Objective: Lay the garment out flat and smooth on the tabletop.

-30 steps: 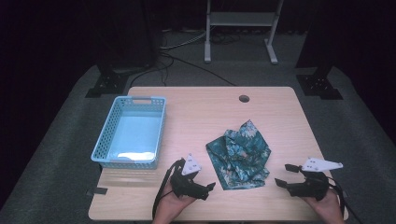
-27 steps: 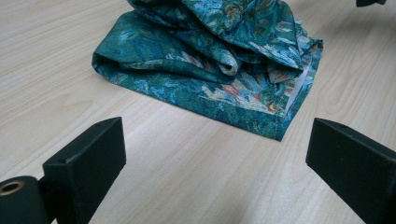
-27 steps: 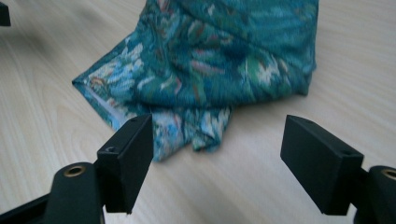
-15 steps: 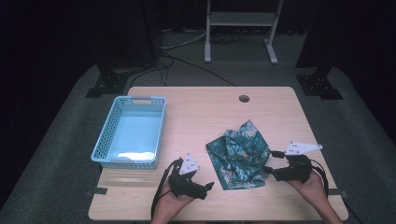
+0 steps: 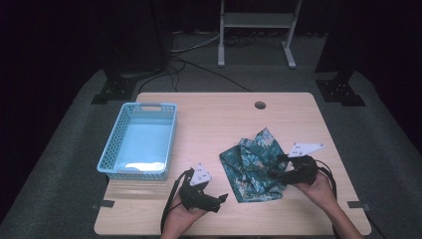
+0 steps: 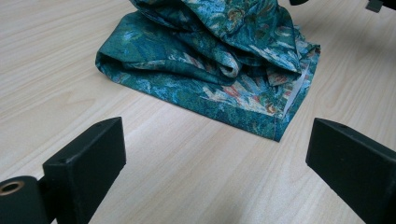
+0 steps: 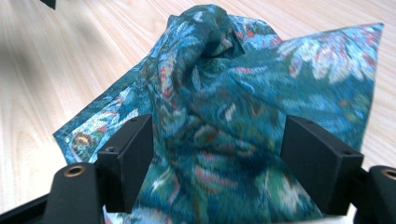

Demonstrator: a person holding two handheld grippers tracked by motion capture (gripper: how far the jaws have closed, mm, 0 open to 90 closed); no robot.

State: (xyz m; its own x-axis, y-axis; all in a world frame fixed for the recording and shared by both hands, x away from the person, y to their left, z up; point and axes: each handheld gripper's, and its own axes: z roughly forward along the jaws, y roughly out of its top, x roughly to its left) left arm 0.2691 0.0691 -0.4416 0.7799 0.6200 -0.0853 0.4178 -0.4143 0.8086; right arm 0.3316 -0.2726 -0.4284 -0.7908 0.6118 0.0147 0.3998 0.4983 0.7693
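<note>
A blue basket (image 5: 139, 142) sits at about 9 o'clock on the worktop (image 5: 214, 119), open side up and well apart from everything else, probably waiting to take whatever gets tidied away. Near 6 o'clock the left claw (image 5: 222, 197) rests low by the front edge, aimed toward the cloth (image 5: 254, 164). In the left gripper view its jaws stand wide apart with bare wood between them and the cloth's hemmed corner (image 6: 280, 126) ahead, apart from both, so it looks parked in readiness rather than working.

The crumpled teal flowered cloth lies at roughly 4 o'clock, bunched and partly folded over itself. The right claw (image 5: 275, 173) is at the cloth's right edge. In the right gripper view its jaws are spread with fabric (image 7: 219, 140) heaped between them, not yet pinched, which suggests a grab is being lined up.

Against 1 second ago, the right claw has moved in from the worktop's right edge to the cloth; the left claw, basket and cloth have hardly shifted.
</note>
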